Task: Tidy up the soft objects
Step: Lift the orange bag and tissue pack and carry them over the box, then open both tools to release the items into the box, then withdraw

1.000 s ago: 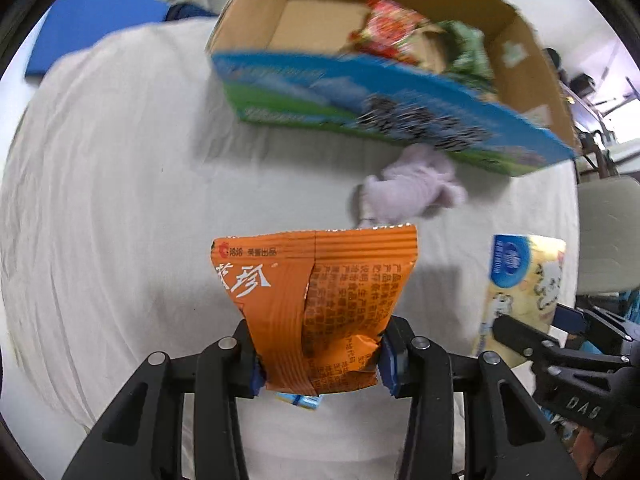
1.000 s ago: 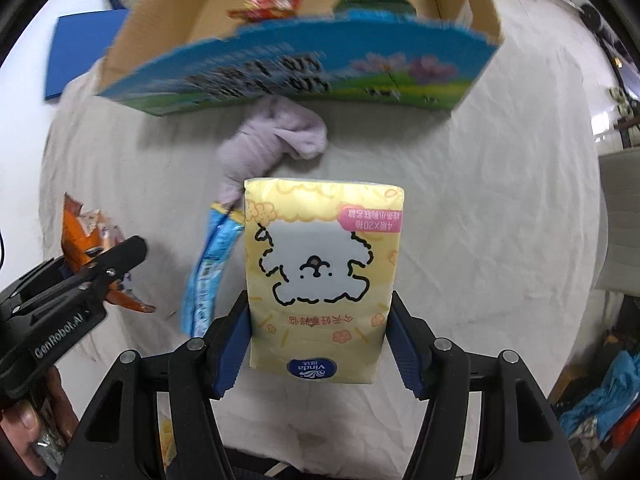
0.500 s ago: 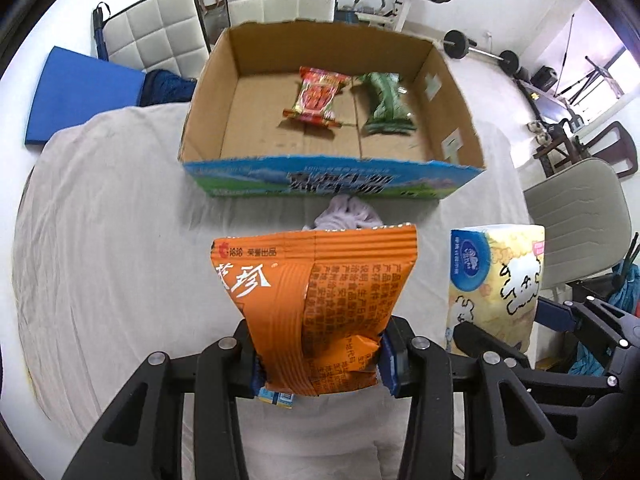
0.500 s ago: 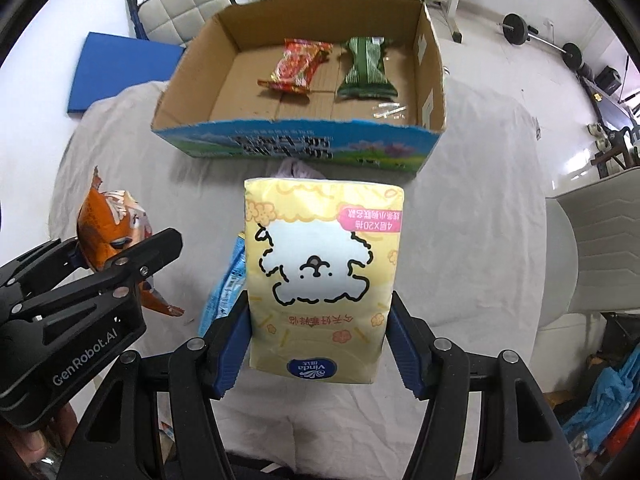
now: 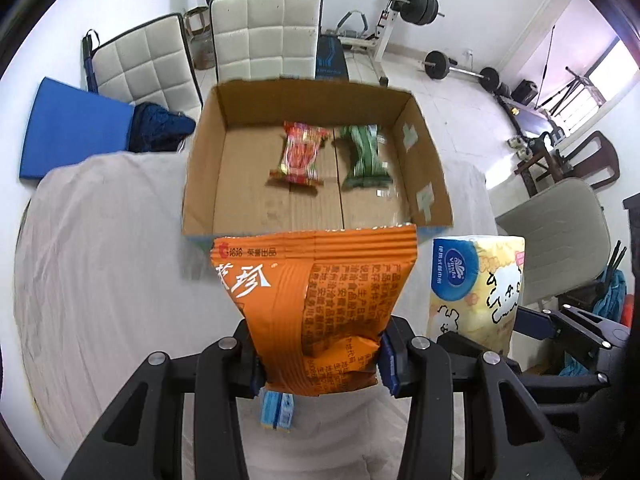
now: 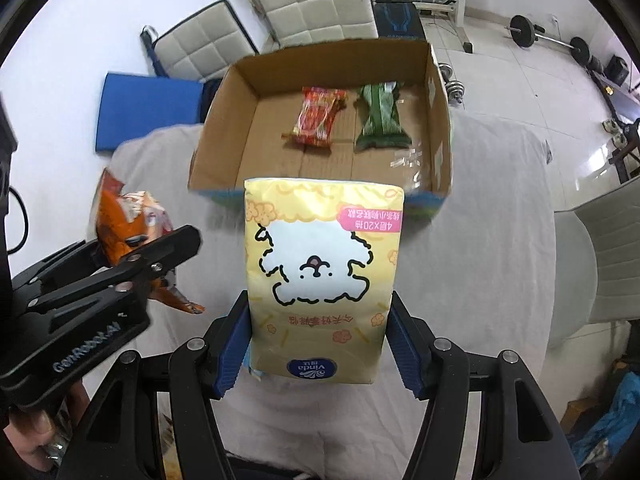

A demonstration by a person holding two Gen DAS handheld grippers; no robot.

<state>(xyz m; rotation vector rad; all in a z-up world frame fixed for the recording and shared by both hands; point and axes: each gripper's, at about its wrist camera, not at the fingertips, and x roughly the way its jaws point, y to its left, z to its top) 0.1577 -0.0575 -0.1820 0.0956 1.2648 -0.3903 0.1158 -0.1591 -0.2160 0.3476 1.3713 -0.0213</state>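
My left gripper [image 5: 318, 354] is shut on an orange snack bag [image 5: 316, 300] and holds it up above the table, just short of the open cardboard box [image 5: 200, 168]. My right gripper [image 6: 318, 344] is shut on a yellow tissue pack [image 6: 322, 276], also held high before the box [image 6: 224, 136]. The box holds a red snack pack [image 5: 300, 152] and a green snack pack [image 5: 362, 156]. The tissue pack [image 5: 476, 280] shows at the right of the left wrist view, and the orange bag [image 6: 128, 224] at the left of the right wrist view.
A grey cloth covers the table [image 5: 100, 260]. A small blue packet [image 5: 276, 406] lies below the left gripper. White padded chairs [image 5: 264, 36], a blue mat [image 5: 68, 128] and gym weights [image 5: 416, 0] stand beyond the table. A grey chair [image 5: 560, 236] is at the right.
Both grippers have risen with their loads and now look down into the box. The purple plush toy seen earlier is now hidden behind the held items.
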